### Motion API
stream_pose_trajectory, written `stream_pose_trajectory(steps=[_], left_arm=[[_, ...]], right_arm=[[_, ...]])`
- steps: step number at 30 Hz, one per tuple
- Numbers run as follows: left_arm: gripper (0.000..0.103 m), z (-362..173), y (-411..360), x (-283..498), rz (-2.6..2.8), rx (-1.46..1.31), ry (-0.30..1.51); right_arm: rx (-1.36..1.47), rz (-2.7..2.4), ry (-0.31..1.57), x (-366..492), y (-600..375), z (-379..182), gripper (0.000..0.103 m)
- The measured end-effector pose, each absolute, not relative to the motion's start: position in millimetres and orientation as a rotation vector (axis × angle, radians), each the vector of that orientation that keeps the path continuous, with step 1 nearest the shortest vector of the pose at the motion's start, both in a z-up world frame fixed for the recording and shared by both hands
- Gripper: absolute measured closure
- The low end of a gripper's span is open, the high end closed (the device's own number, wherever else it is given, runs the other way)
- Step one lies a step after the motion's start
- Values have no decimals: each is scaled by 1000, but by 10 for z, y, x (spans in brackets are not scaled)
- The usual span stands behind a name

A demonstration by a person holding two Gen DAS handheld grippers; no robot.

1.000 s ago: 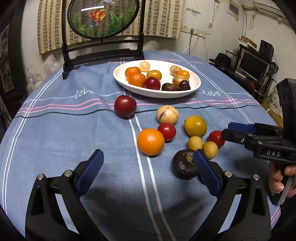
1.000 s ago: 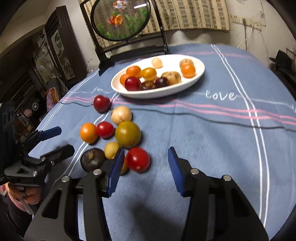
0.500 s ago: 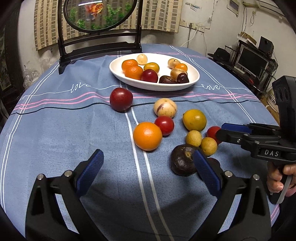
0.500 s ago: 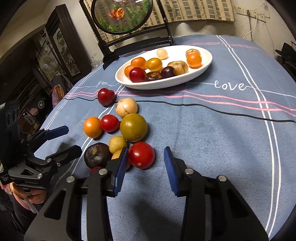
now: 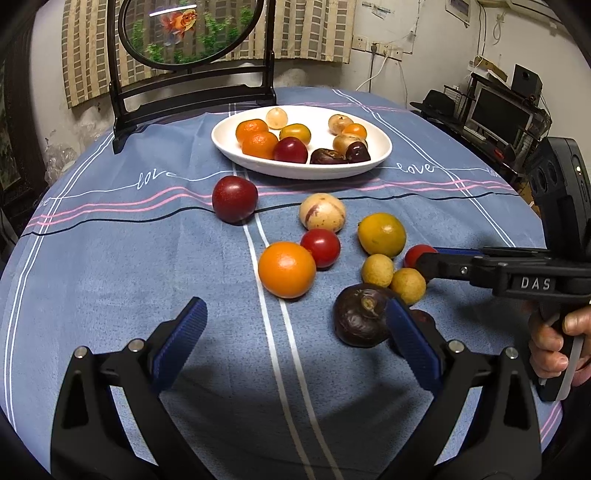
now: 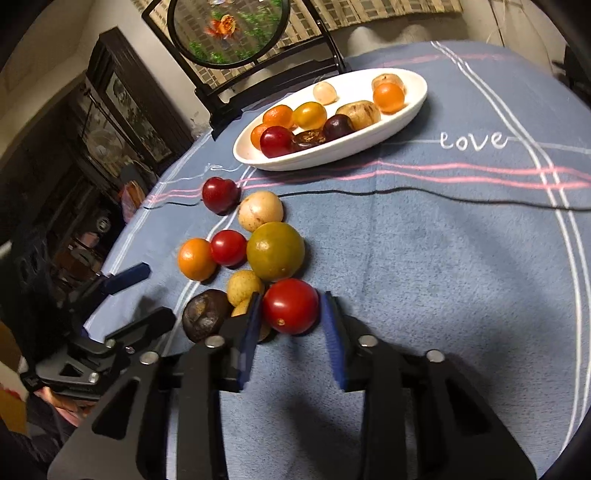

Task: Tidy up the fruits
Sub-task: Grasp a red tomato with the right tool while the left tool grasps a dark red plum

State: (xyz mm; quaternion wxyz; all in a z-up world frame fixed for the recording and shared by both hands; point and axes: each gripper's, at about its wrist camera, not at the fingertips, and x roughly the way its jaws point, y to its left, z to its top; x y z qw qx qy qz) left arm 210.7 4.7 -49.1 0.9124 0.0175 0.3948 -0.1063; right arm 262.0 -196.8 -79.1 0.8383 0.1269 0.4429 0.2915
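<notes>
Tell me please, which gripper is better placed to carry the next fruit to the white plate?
Right. The right gripper, which has just been closing, brackets the red tomato; the left gripper hangs open over bare cloth.

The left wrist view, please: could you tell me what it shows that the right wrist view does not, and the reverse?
Only the left wrist view shows the monitor on the side desk and the hand holding the right gripper. Only the right wrist view shows the dark cabinet and both pads flanking the red tomato; these jaws have just been closing on it. Both show the white plate of fruit, the loose fruit, the goldfish screen and the open left gripper.
</notes>
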Motion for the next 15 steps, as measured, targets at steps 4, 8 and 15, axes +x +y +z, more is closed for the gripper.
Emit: stream_pose_trajectory(steps=[4,8,15], left_arm=[[4,-488,35,2103,-230,36,816],[4,-514,-13,2101,-269,46,837],[5,-514,-146,2042,-341,90,829]], right_arm=[[233,578,902,2578,-1975,-743,72],[266,552,845,2545,-2090,-660,72],[269,534,842,2553,-2126,-661,72]])
